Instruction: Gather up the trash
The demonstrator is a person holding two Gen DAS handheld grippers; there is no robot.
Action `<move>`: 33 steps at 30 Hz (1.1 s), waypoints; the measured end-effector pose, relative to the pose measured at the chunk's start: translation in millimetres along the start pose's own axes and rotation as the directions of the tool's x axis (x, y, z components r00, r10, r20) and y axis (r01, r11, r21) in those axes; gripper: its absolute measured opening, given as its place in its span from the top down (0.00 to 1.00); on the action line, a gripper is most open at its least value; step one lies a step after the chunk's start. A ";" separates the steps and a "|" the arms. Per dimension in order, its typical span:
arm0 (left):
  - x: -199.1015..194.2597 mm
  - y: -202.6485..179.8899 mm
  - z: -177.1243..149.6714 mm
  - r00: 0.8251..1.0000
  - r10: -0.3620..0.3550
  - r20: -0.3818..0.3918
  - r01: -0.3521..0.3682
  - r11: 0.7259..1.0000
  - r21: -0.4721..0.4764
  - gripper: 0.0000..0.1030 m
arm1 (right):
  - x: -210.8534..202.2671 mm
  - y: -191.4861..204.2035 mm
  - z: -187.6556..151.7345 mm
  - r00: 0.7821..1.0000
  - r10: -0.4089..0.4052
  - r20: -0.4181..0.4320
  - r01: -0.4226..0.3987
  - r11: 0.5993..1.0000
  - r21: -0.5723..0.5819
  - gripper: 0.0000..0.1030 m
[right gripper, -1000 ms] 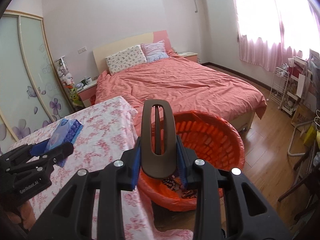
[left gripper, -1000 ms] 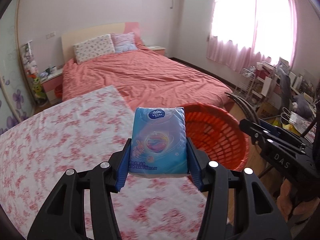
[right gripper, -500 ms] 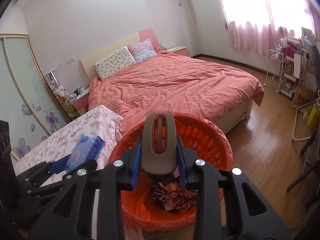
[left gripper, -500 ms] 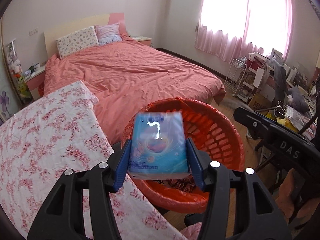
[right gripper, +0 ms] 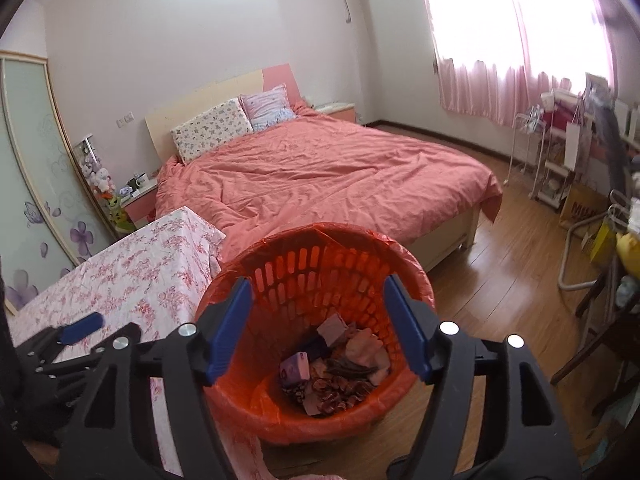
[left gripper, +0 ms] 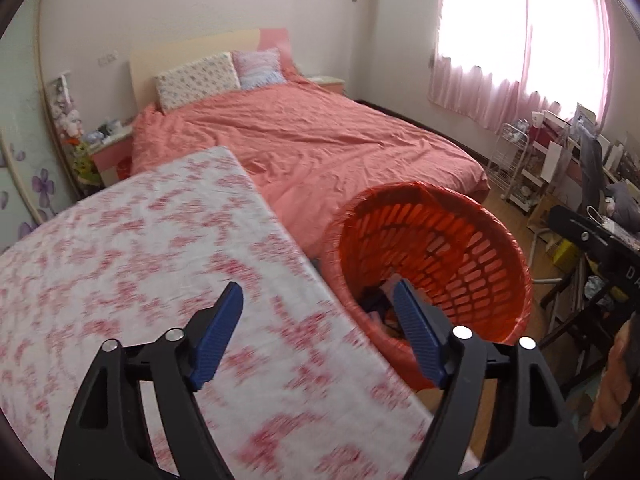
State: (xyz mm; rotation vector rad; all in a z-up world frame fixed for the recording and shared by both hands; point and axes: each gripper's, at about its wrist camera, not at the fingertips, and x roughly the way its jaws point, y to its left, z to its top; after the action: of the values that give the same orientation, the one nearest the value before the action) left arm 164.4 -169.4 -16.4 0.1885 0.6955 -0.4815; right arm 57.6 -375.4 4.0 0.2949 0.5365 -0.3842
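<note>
An orange slatted basket (right gripper: pixel 352 248) lined with an orange bag stands on the floor beside the table, and it also shows in the left wrist view (left gripper: pixel 496 248). Mixed trash (right gripper: pixel 332 364) lies in its bottom. My right gripper (right gripper: pixel 318 326) is open and empty, directly above the basket's mouth. My left gripper (left gripper: pixel 320 332) is open and empty, above the table edge next to the basket; it also shows in the right wrist view (right gripper: pixel 80 328). The tissue pack and the brown object are not clearly distinguishable among the trash.
A table with a pink floral cloth (left gripper: pixel 120 264) lies left of the basket. A bed with a salmon cover (right gripper: pixel 320 176) stands behind. A white rack (right gripper: pixel 556 160) and cluttered chairs (right gripper: pixel 608 264) are at the right on the wood floor (right gripper: pixel 504 280).
Both grippers opened. The blue tissue pack left my left gripper and the brown object left my right gripper. The left gripper swung back toward the table; the right one moved over the basket.
</note>
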 end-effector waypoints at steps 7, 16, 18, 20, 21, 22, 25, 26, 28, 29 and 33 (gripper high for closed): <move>-73.7 33.9 -29.8 0.987 0.128 0.096 -0.127 0.992 -0.014 0.06 | -77.9 42.4 -30.8 0.992 -0.037 0.121 0.050 0.993 -0.105 0.04; -146.1 50.7 -85.4 0.918 0.313 0.243 -0.295 0.949 -0.108 0.02 | -145.3 81.1 -86.9 0.987 -0.030 0.157 0.053 0.988 -0.146 0.04; -156.7 54.1 -95.9 0.905 0.339 0.257 -0.312 0.940 -0.139 0.02 | -154.8 88.2 -102.0 0.986 -0.039 0.164 0.065 0.986 -0.151 0.04; -165.4 58.5 -105.6 0.896 0.366 0.252 -0.329 0.927 -0.179 0.02 | -160.8 92.2 -112.3 0.986 -0.037 0.160 0.063 0.985 -0.160 0.04; -168.2 61.0 -109.2 0.893 0.377 0.246 -0.334 0.921 -0.198 0.02 | -162.2 94.5 -114.5 0.987 -0.035 0.158 0.061 0.986 -0.158 0.04; -170.6 63.2 -112.9 0.892 0.381 0.242 -0.334 0.918 -0.213 0.02 | -164.8 96.0 -118.3 0.987 -0.033 0.158 0.058 0.986 -0.154 0.04; -174.0 67.1 -122.0 0.892 0.397 0.217 -0.348 0.909 -0.229 0.02 | -170.5 99.1 -125.5 0.987 -0.053 0.152 0.074 0.988 -0.137 0.04; -174.4 68.1 -124.8 0.892 0.402 0.208 -0.354 0.906 -0.233 0.02 | -170.8 99.9 -126.3 0.987 -0.065 0.149 0.085 0.988 -0.131 0.04; -174.5 70.6 -129.1 0.893 0.407 0.193 -0.359 0.902 -0.241 0.02 | -173.4 103.9 -128.4 0.983 -0.106 0.147 0.126 0.983 -0.132 0.04; -174.9 72.0 -131.3 0.893 0.410 0.186 -0.360 0.899 -0.249 0.02 | -175.0 105.3 -130.7 0.982 -0.113 0.149 0.134 0.981 -0.138 0.04; -177.2 73.9 -137.7 0.898 0.409 0.160 -0.361 0.895 -0.262 0.02 | -180.0 115.0 -133.1 0.977 -0.144 0.160 0.171 0.971 -0.168 0.04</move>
State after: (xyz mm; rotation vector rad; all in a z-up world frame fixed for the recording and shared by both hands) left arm 4.2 3.9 -4.0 0.0561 0.4811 -0.0332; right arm -93.9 -174.6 12.6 0.0471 0.4479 -0.5042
